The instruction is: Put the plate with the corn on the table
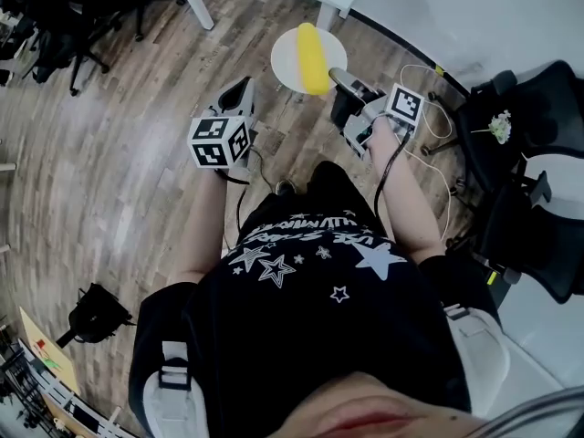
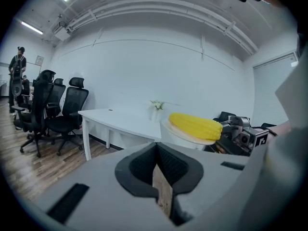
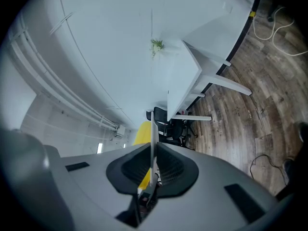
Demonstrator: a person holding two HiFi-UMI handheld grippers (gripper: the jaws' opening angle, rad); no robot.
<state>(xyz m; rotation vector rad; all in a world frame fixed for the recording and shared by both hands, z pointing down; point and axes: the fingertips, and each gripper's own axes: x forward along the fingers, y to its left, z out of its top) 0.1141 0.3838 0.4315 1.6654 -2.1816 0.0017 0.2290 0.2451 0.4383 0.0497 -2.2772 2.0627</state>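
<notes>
A round white plate (image 1: 287, 62) carries a yellow corn cob (image 1: 313, 57) and hangs in the air above the wooden floor. My right gripper (image 1: 339, 78) is shut on the plate's near right rim. In the right gripper view the plate (image 3: 152, 129) shows edge-on between the pads, with the corn (image 3: 140, 133) behind it. The white table (image 1: 438, 7) stands just beyond the plate. My left gripper (image 1: 245, 88) hovers left of the plate, shut, with nothing in it. Its own view has the plate (image 2: 185, 134) and corn (image 2: 195, 125) ahead to the right, in front of the table (image 2: 120, 118).
Black office chairs (image 1: 538, 199) stand at the right, and more chairs (image 2: 67, 109) sit beyond the table's end. A small vase of flowers (image 2: 157, 106) is on the table. White cables (image 1: 429, 162) trail over the floor. A person (image 2: 18, 76) stands far off.
</notes>
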